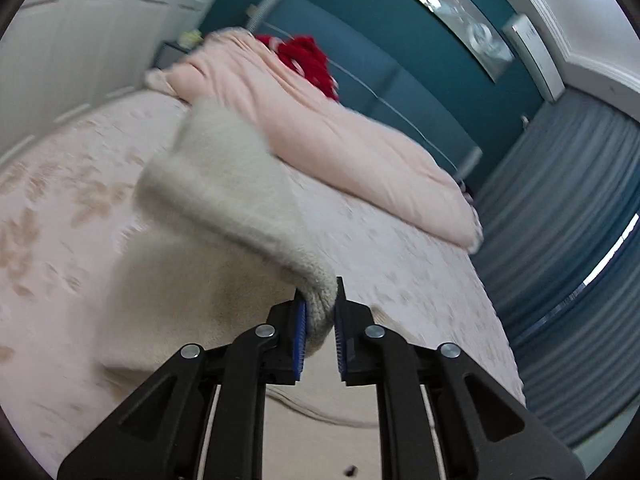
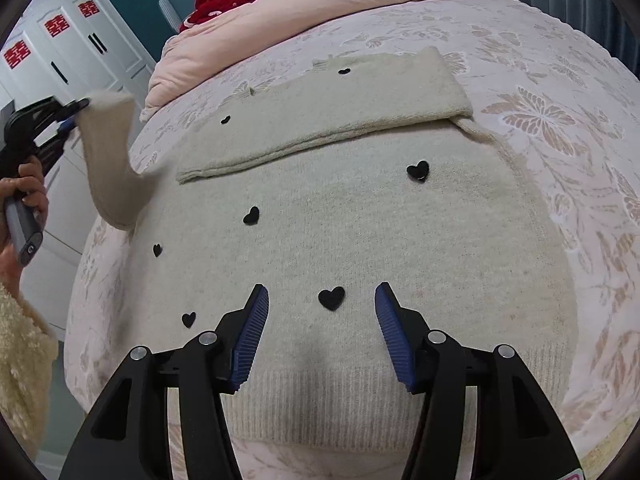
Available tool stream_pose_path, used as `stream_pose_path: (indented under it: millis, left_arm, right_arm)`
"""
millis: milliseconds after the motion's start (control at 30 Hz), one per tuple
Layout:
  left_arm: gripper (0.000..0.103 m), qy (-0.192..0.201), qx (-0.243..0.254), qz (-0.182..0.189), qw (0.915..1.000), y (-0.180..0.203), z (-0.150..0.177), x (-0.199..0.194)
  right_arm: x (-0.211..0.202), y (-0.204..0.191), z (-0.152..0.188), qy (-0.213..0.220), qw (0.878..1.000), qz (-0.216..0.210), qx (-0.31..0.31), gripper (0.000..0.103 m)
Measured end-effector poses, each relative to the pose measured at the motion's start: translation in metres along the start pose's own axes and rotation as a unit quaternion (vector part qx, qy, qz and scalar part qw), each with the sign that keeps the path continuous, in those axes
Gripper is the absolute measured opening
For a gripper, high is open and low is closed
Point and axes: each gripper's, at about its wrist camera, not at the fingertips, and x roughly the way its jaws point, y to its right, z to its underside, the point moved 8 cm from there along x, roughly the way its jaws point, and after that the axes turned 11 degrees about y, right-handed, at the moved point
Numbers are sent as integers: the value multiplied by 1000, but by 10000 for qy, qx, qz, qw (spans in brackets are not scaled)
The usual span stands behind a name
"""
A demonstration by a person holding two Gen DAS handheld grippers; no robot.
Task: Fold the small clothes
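A small cream knit sweater (image 2: 340, 240) with black heart patches lies flat on the bed. One sleeve (image 2: 360, 112) is folded across its chest. My left gripper (image 1: 320, 312) is shut on the cuff of the other sleeve (image 1: 224, 184) and holds it lifted above the bed; it also shows at the left of the right wrist view (image 2: 76, 108), with that sleeve (image 2: 112, 160) hanging from it. My right gripper (image 2: 320, 304) is open and empty, just above the sweater's lower body near the ribbed hem.
The bed has a pink floral cover (image 2: 560, 120). A folded pink quilt (image 1: 340, 132) and a red garment (image 1: 308, 56) lie at the headboard end. White wardrobes (image 2: 72, 48) stand at the left, blue curtains (image 1: 568, 220) at the right.
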Motion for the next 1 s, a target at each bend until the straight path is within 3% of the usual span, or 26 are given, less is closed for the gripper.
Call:
stream_pose_path:
  millis: [33, 100, 200, 267, 333, 433, 633, 767, 800, 833, 867, 900, 1000]
  left_arm:
    - [19, -334, -33, 153, 9993, 17, 30, 18]
    - [59, -901, -180, 87, 9957, 29, 92, 46]
    - [63, -1258, -683, -229, 9894, 8, 159, 56]
    - [63, -1253, -1174, -482, 9840, -20, 179, 48]
    - [63, -1036, -1607, -758, 9786, -49, 179, 36]
    - [65, -635, -2082, -1104, 9698, -92, 153, 28]
    - [65, 15, -2817, -1385, 9495, -151, 98, 27]
    - [60, 300, -3059, -1496, 9397, -171, 90, 22]
    - [54, 329, -3027, -1511, 9405, -172, 89, 21]
    - [51, 353, -2938, -1530, 9429, -173, 88, 22]
    - [38, 360, -2822, -1569, 9458, -174, 87, 22]
    - [23, 341, -2730, -1593, 9481, -176, 88, 20]
    - [14, 351, -2676, -1582, 9498, -179, 88, 18]
  right_arm:
    - [-1, 5, -2, 23, 10000, 21, 18, 56]
    - [-3, 17, -6, 42, 9999, 61, 83, 57]
    - [-3, 37, -15, 55, 9998, 92, 164, 57]
    - [0, 44, -27, 99, 9999, 59, 119, 57]
    - [10, 46, -43, 78, 9999, -25, 103, 58]
    - [37, 37, -79, 131, 9995, -254, 106, 60]
    - [130, 6, -145, 72, 9983, -474, 326, 63]
    - [196, -16, -158, -365, 9975, -337, 507, 63]
    - [206, -21, -159, -426, 9972, -288, 542, 54]
    - [212, -30, -160, -457, 9971, -333, 509, 37]
    - [213, -41, -163, -481, 9971, -415, 410, 9]
    - [205, -54, -173, -307, 9974, -563, 322, 7]
    - [136, -85, -214, 805, 9884, -1288, 44, 6]
